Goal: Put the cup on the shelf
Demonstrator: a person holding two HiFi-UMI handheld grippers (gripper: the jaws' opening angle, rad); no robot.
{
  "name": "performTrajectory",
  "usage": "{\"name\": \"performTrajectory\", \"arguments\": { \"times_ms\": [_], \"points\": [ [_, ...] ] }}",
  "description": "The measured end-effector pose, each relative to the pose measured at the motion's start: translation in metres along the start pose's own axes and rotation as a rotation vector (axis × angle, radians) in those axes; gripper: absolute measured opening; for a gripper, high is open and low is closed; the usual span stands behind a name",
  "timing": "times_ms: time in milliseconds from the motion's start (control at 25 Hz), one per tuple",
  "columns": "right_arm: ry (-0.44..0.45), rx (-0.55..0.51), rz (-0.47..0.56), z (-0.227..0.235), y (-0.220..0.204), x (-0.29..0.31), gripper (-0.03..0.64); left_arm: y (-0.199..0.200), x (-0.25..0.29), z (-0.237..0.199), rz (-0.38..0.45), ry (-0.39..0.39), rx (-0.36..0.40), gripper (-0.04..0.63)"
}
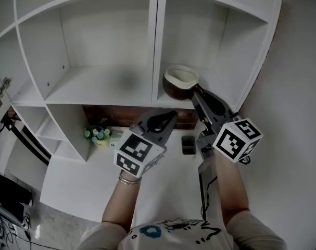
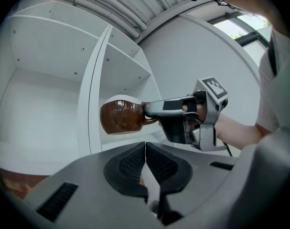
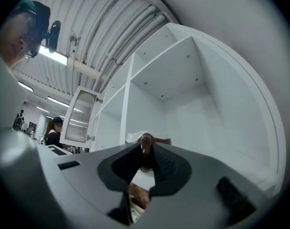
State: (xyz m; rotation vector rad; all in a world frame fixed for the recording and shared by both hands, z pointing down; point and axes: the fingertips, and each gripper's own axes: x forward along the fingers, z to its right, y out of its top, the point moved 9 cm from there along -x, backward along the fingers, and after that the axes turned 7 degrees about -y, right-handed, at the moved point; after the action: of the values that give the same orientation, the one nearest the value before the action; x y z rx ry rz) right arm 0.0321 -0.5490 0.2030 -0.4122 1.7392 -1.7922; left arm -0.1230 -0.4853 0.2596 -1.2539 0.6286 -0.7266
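Observation:
A brown cup [image 1: 180, 81] with a pale inside is at the front edge of the shelf's [image 1: 100, 85] right compartment. My right gripper [image 1: 196, 90] is shut on its handle. In the left gripper view the cup [image 2: 121, 116] hangs sideways from that right gripper [image 2: 152, 111], just over the shelf board; whether it touches the board I cannot tell. In the right gripper view the handle [image 3: 145, 149] sits pinched between the jaws. My left gripper [image 1: 167, 117] is lower and to the left of the cup, shut with nothing in it [image 2: 145, 163].
A small pot of flowers [image 1: 98, 135] stands on the white table [image 1: 90, 176] under the shelf. A small dark object [image 1: 188, 145] lies near the right arm. A vertical divider [image 1: 154, 40] splits the shelf. A person [image 3: 51, 132] stands far off beside a glass-door cabinet [image 3: 82, 123].

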Motion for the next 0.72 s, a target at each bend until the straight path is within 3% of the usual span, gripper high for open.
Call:
{"name": "performTrajectory", "arguments": {
  "times_ms": [200,720],
  "points": [
    [-0.045,-0.028,-0.071,-0.003,-0.001,0.01,0.061,-0.004,-0.009,-0.001,0.01,-0.004,-0.012,0.018],
    [-0.093,-0.084,-0.12,-0.011,-0.006,0.026,0.061,-0.017,-0.018,0.01,-0.004,-0.042,-0.052,0.018]
  ]
}}
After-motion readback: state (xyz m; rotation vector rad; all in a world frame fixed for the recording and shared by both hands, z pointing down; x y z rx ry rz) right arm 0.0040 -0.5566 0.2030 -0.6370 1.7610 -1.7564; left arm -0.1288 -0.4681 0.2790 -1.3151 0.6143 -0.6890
